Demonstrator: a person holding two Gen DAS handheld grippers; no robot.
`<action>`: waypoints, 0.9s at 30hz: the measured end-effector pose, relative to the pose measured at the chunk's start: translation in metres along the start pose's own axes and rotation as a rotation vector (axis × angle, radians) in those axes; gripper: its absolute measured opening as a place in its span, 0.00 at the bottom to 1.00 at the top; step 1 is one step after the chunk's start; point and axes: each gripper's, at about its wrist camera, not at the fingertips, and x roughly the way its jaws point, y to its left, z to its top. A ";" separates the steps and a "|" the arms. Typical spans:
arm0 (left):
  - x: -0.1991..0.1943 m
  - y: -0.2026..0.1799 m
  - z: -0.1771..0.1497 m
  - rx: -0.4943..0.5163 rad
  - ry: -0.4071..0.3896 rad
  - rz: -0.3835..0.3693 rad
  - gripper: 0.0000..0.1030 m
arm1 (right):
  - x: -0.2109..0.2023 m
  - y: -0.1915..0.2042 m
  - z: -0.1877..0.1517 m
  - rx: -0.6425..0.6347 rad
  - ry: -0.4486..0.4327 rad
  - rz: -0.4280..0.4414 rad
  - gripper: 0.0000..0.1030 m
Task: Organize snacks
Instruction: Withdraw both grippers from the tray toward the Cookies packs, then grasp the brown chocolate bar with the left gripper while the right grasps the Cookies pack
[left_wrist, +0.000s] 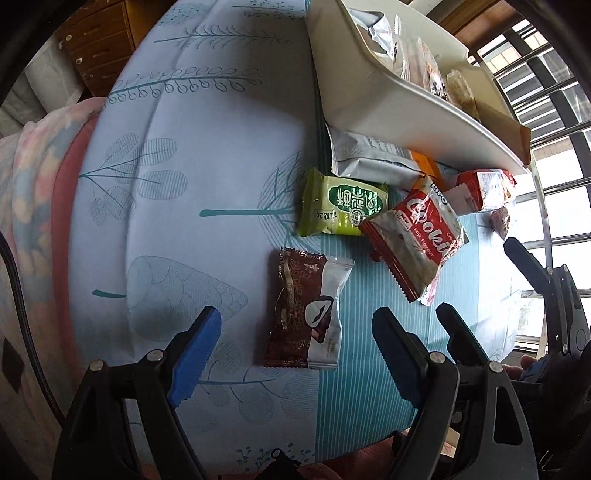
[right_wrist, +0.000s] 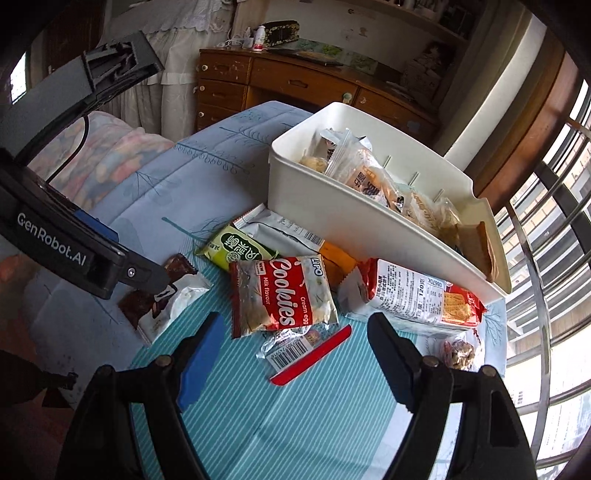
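Note:
A brown and white chocolate snack packet (left_wrist: 306, 310) lies flat on the bedcover between the fingers of my left gripper (left_wrist: 295, 332), which hangs open just above it without touching. In the right wrist view that packet (right_wrist: 173, 302) shows partly under a left finger (right_wrist: 147, 277). My right gripper (right_wrist: 295, 343) is open over a red Cookies packet (right_wrist: 280, 295), a small clear packet with a barcode (right_wrist: 291, 350) and a red strip (right_wrist: 314, 354). A white bin (right_wrist: 332, 206) holding several snacks stands behind them.
A green packet (left_wrist: 343, 203), a silver-white bag (left_wrist: 369, 158) and a red cracker pack (right_wrist: 413, 295) lie in front of the bin. A small nut packet (right_wrist: 458, 350) is by the right finger. A wooden dresser (right_wrist: 295, 85) stands behind, window bars at the right.

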 end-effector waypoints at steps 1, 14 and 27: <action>0.004 -0.003 0.002 0.008 0.009 0.015 0.81 | 0.004 0.000 -0.001 -0.013 -0.001 0.003 0.81; 0.032 -0.026 0.019 0.040 0.088 0.097 0.76 | 0.041 0.004 -0.003 -0.113 -0.026 0.016 0.84; 0.040 -0.042 0.033 0.005 0.143 0.133 0.45 | 0.056 -0.002 -0.006 -0.031 -0.013 0.070 0.80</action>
